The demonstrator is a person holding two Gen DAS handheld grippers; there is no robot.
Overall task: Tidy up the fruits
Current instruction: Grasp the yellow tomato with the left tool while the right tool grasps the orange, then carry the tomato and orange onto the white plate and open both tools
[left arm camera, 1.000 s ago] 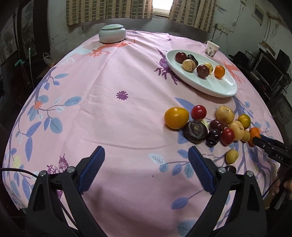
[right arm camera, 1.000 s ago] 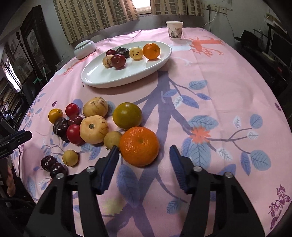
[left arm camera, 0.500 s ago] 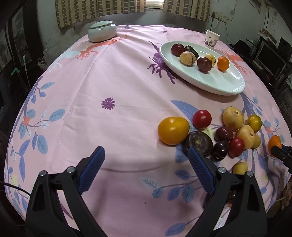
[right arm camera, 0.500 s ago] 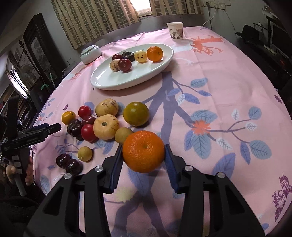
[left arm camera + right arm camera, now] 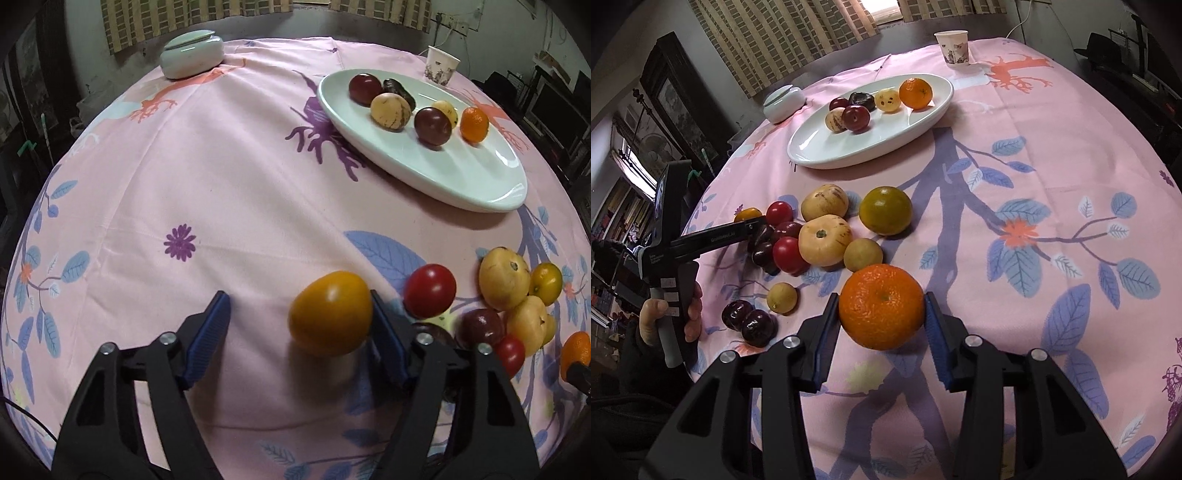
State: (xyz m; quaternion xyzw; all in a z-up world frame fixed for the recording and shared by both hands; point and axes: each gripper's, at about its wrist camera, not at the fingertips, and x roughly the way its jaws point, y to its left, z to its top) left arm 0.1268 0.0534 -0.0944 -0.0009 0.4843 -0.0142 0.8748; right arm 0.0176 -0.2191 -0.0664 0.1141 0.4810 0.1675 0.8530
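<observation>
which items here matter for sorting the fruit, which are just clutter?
Job:
- orange in right tool
- yellow tomato at left tool
- loose fruit pile
- white plate

Clutter:
- paper cup
- lidded ceramic jar

Dark fruit (image 5: 430, 330) behind hand-held gripper (image 5: 299, 328)

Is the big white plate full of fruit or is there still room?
Still room. The plate has six fruits bunched at its far end, like the orange; its near half is bare.

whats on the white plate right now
The white plate holds six fruits at its far end: two dark red plums, a dark fruit, two pale speckled ones, a small orange. Nothing hides them.
</observation>
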